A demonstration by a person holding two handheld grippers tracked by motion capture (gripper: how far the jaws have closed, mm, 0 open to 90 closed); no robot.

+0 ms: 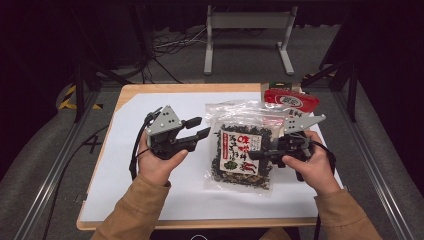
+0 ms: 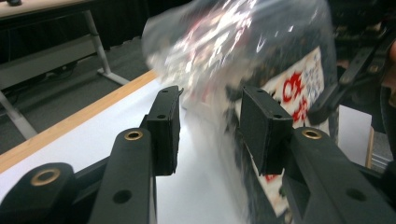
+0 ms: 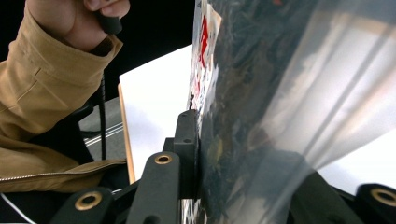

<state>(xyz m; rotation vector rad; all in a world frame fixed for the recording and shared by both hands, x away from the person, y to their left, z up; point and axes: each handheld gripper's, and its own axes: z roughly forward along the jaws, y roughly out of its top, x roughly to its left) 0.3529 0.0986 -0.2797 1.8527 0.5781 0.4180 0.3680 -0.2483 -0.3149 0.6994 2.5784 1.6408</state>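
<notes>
A clear bag of dark dried food (image 1: 242,155) with a white label and red lettering is held tilted over the white sheet. My right gripper (image 1: 255,154) is shut on the bag's right edge. In the right gripper view one black pad (image 3: 187,140) presses flat on the bag (image 3: 261,93), and the bag hides the other jaw. My left gripper (image 1: 204,126) is open just left of the bag, jaws pointing at it. In the left gripper view nothing lies between the pads of the left gripper (image 2: 210,126), and the bag (image 2: 261,56) hangs blurred just beyond them.
A second clear bag (image 1: 235,111) lies behind the held one. A red packet (image 1: 291,101) sits at the table's back right corner. The white sheet (image 1: 150,190) covers most of the wooden table (image 1: 150,90). A grey metal stand (image 1: 247,22) is on the floor beyond.
</notes>
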